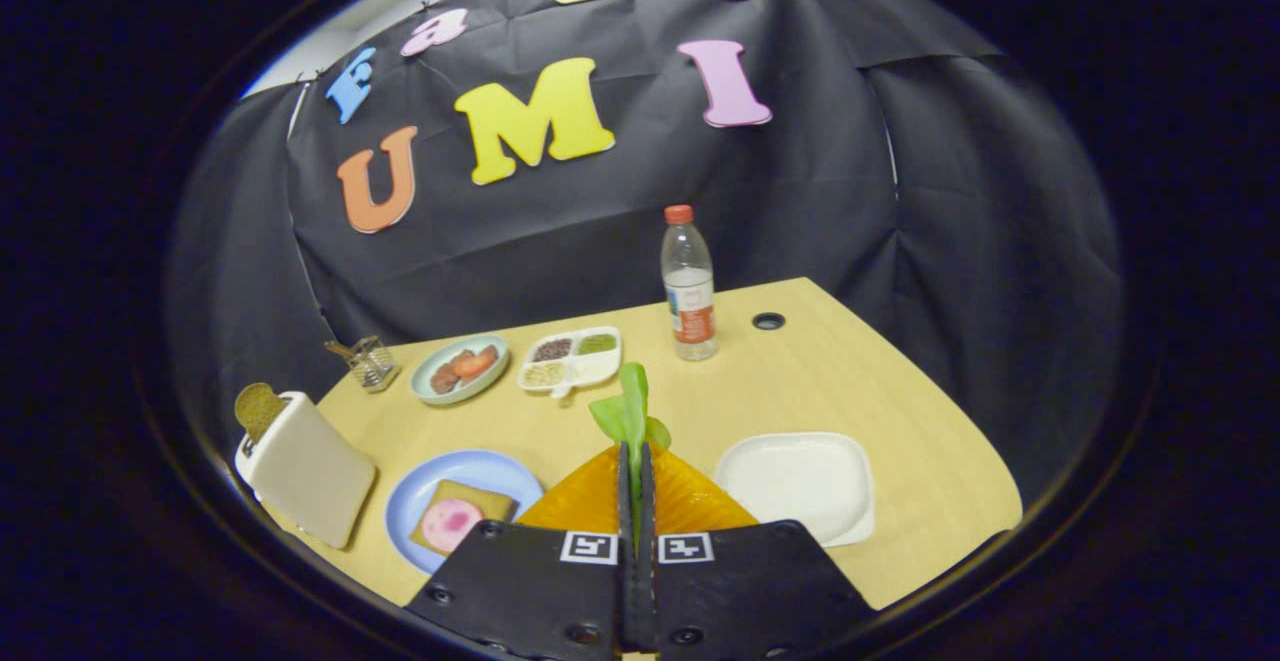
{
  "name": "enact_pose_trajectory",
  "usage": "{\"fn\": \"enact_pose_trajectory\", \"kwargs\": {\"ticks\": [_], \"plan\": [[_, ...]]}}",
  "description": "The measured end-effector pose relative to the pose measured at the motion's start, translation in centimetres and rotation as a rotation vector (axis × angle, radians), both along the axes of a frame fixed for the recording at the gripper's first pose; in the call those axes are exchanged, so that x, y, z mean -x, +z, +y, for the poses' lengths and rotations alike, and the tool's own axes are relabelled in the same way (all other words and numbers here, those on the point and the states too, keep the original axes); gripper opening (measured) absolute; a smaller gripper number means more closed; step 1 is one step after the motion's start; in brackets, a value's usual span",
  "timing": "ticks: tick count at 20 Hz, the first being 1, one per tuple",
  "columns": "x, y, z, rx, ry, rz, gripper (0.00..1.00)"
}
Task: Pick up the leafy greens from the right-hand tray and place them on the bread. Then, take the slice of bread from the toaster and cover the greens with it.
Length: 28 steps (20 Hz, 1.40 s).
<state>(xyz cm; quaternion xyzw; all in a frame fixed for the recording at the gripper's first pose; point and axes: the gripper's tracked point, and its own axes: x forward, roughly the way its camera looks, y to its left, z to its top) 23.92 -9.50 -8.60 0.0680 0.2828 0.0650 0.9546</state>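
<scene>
Gripper view showed the gripper (635, 466) with its two fingers pressed almost together, pinching the leafy greens (628, 411) by the stem end. The leaves stood up past the fingertips, raised above the table (900, 381). Directly beneath the fingers lay an orange tray (690, 501); a white tray (800, 481) sat empty just beside it toward the table's right edge.

The greens looked light, thin and floppy, likely to bend or tear if squeezed hard, so a hold low on the firmer stalk, as here, seemed the safer place.

Near the front edge, left of the fingers, a blue plate (420, 501) carried a slice of bread (470, 501) with a pink round of meat (447, 523) on it. At the front left corner stood the toaster (305, 476) with a second slice (258, 409) poking from its top. Judging from this, the greens had yet to travel leftward to the bread. Further back stood a water bottle (688, 286), a divided dish (571, 359) and a small plate (459, 369).
</scene>
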Motion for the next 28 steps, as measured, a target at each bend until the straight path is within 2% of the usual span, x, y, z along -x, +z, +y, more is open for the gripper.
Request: {"fn": "enact_pose_trajectory", "kwargs": {"ticks": [4, 7, 14, 19, 24, 28], "plan": [[1.3, -0.5, 7.3, 0.007, 0.067, -0.022, 0.0], [1.6, -2.8, 9.7, 0.076, 0.084, -0.013, 0.0], [1.7, -5.0, 11.1, 0.183, 0.025, -0.039, 0.0], [2.5, -6.2, 15.8, 0.097, 0.039, -0.039, 0.01], [2.8, -8.0, 18.4, 0.039, 0.046, 0.004, 0.03], [2.8, -10.4, 19.9, 0.027, 0.035, 0.046, 0.15]]}}
